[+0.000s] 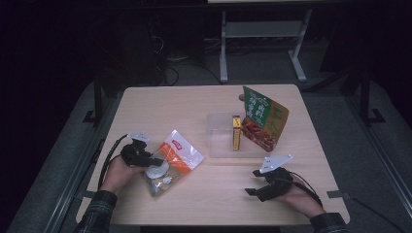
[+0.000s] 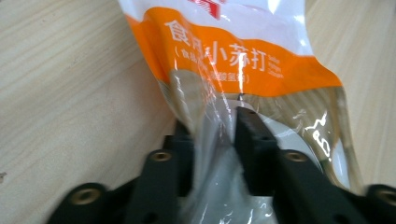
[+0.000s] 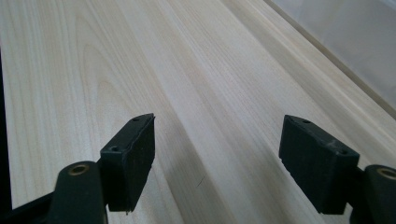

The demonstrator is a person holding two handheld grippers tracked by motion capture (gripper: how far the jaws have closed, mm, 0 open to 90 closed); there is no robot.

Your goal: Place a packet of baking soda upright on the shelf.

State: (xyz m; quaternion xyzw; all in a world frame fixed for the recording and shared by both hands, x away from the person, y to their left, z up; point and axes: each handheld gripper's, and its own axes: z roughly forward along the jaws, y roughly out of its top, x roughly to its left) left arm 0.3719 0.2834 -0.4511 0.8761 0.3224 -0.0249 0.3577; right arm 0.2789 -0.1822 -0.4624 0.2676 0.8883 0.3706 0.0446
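A bag with an orange band, white top and clear lower part [image 1: 176, 156] lies on the wooden table [image 1: 160, 107] at the front left. My left gripper [image 1: 156, 161] reaches onto it from the left. In the left gripper view the two black jaws [image 2: 215, 126] pinch the bunched clear plastic of the bag [image 2: 243, 60], with white contents showing behind. My right gripper [image 1: 251, 182] rests at the front right, its jaws pointing left. In the right gripper view it [image 3: 217, 140] stands open over bare wood with nothing between its pads.
A clear plastic box [image 1: 218, 131] sits at the table's middle right, holding an upright yellow packet [image 1: 236, 132] and a leaning green and red pouch [image 1: 262, 119]. Beyond the far edge a white desk frame [image 1: 223, 53] stands on the dark floor.
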